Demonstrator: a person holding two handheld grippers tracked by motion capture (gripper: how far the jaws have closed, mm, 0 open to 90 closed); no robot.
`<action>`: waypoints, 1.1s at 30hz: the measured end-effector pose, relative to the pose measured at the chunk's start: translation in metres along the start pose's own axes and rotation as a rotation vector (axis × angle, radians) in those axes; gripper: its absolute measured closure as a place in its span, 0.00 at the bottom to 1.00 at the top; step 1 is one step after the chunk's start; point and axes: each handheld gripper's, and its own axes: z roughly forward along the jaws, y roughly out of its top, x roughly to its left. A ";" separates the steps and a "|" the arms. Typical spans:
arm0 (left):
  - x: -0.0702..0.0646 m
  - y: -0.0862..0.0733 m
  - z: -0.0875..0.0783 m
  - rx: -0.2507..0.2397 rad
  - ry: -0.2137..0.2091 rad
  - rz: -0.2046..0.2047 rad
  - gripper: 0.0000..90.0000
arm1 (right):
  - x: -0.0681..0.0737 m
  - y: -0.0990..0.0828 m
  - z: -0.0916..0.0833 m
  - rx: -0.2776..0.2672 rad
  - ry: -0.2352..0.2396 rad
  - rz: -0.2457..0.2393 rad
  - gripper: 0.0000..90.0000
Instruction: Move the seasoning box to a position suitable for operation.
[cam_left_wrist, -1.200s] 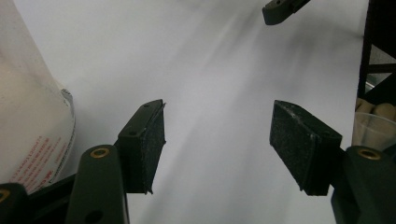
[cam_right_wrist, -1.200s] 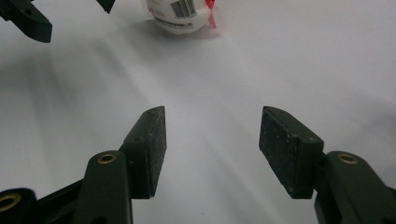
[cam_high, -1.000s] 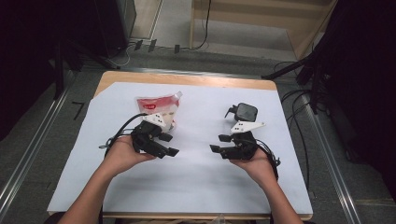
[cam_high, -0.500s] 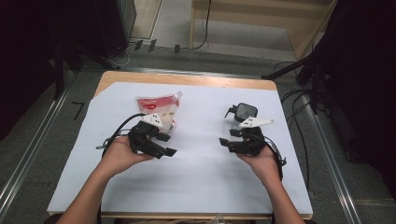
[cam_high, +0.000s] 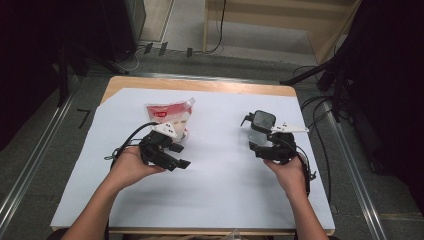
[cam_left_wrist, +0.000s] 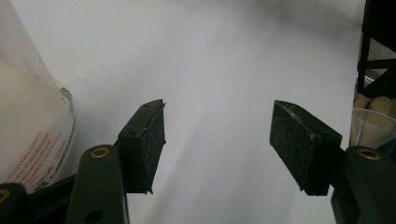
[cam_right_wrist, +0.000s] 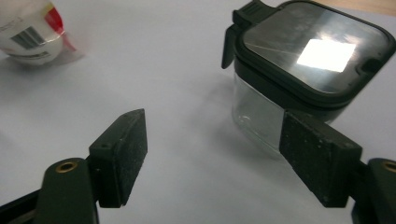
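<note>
A: Left gripper (cam_left_wrist: 218, 147)?
B: Jaws spread wide, nothing but white table cover (cam_left_wrist: 224, 65) between pads. Red-and-white pouch (cam_left_wrist: 28, 121) just outside the left-hand jaw, not touching as far as visible.

A: Right gripper (cam_right_wrist: 229, 154)?
B: Also spread wide, holding nothing. Clear container (cam_right_wrist: 299, 70) with dark latched lid just ahead of the right-hand jaw, partly behind its pad; contact can't be told. Same pouch (cam_right_wrist: 30, 28) well off beyond the left-hand jaw.

A: From above?
B: Pouch (cam_high: 170, 114) right ahead of left gripper (cam_high: 172, 155), container (cam_high: 261, 127) right ahead of right gripper (cam_high: 265, 147).
</note>
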 end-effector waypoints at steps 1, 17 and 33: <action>0.000 0.000 0.000 -0.001 0.000 0.000 0.41 | 0.000 0.000 0.001 -0.001 -0.009 0.006 0.24; 0.002 0.000 0.000 0.005 0.004 -0.019 0.41 | -0.009 0.000 0.025 -0.007 -0.153 0.120 0.11; 0.002 0.000 0.001 -0.003 -0.003 -0.022 0.42 | -0.007 0.004 0.062 -0.077 -0.316 0.184 0.02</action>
